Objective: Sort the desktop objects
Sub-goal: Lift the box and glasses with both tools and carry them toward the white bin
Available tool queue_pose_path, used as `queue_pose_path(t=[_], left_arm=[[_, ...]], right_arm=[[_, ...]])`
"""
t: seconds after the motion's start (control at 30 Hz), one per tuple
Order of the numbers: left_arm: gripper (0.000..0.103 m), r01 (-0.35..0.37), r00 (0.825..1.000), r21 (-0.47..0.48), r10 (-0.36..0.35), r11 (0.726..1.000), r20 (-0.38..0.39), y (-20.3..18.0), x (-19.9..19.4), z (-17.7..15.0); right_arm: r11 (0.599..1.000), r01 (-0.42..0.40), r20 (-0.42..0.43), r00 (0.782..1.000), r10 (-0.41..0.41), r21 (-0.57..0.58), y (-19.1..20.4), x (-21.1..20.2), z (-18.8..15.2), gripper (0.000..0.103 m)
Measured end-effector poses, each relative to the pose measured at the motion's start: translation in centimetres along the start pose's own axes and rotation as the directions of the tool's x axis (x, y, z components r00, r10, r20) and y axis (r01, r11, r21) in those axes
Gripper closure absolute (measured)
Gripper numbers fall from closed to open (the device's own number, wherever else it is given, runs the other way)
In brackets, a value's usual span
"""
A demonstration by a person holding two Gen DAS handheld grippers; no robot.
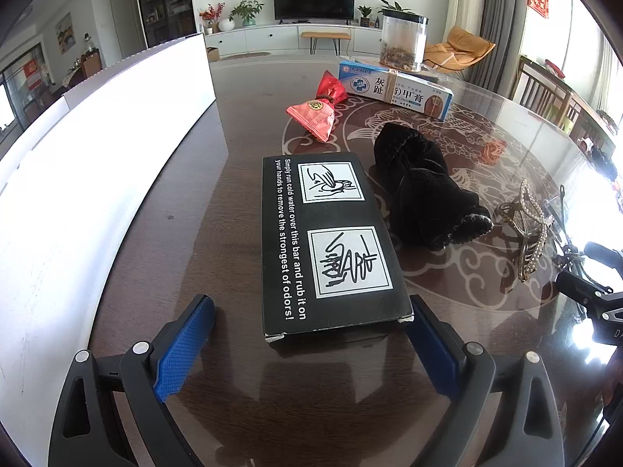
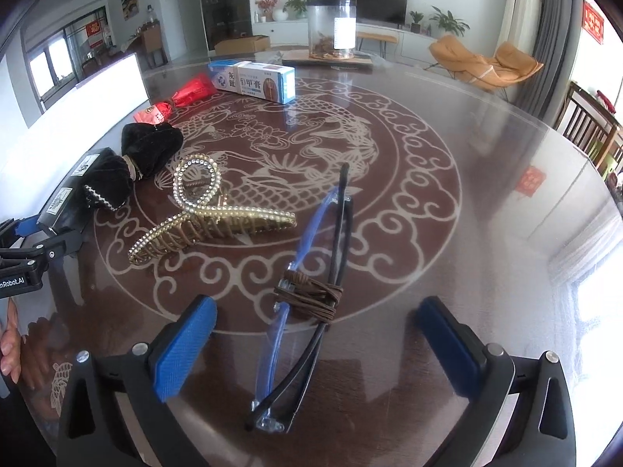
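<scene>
Left view only: your left gripper (image 1: 311,344) gapes wide around the black box (image 1: 331,241).
Right view only: your right gripper (image 2: 313,344) spread wide over bundled glasses (image 2: 307,295).
Nearby: hair claw (image 2: 206,218), black scrunchie (image 1: 424,190).

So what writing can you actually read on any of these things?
Black box: "Simply run cold water over this bar and rub it on your hands to remove the strongest of odors!"
Blue and white carton: large Chinese characters "灰趾", "甲膏"; smaller print unreadable.
Left gripper: "nRobot.AI", cut off.
Jar label: too blurred.
</scene>
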State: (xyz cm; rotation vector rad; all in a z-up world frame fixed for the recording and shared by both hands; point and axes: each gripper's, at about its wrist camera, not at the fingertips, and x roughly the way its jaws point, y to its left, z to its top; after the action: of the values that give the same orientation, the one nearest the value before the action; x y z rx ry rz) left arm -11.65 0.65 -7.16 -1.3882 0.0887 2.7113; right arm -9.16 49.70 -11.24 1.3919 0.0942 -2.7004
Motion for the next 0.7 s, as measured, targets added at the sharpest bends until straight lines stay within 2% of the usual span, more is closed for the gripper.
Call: queue_pose_path(t=[0.47, 0.53, 0.7], left_arm=[[0.004, 0.0, 1.0, -0.001, 0.0, 1.0, -0.001, 0.01, 0.0, -0.01], [0.0, -0.004, 1.0, -0.006, 0.004, 1.0, -0.009, 0.08, 0.12, 0.04], [0.0, -0.003, 1.0, -0.011, 0.003, 1.0, -0.012, 0.19, 0.22, 0.04]], right_arm=[[1.0, 0.0, 0.0, 1.0, 0.0, 0.0, 0.01, 0.02, 0.03, 0.0], [1.0, 0.0, 0.0, 1.0, 0.0, 0.0, 0.01, 0.02, 0.03, 0.0], [1.0, 0.0, 0.0, 1.0, 0.0, 0.0, 0.01, 0.03, 0.04, 0.0]])
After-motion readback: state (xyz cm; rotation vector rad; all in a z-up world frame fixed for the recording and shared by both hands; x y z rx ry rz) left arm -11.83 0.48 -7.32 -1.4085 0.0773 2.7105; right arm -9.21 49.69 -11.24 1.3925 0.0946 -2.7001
